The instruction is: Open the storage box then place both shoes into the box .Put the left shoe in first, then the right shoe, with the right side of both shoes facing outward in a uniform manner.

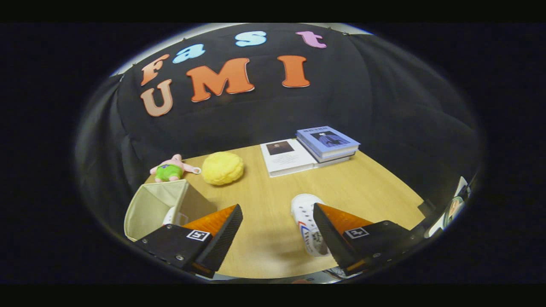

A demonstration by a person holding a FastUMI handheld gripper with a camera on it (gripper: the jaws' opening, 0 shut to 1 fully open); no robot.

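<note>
Gripper (273,232) jaws wide, empty; box (155,204) open, one shoe inside (partly hidden); second shoe (308,221) beside right finger — risk: nudged aside, orientation lost

Light wooden table (273,200) carries: beige fabric storage box (151,207), pink-green plush toy (172,168), yellow round sponge (222,168), white book (286,157), stacked blue books (328,144), white sneaker (308,219).

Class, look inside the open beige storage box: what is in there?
Inside the storage box, a white shoe shows partly against the inner wall. The open gripper has one finger covering the rest, so its facing cannot be told.
</note>
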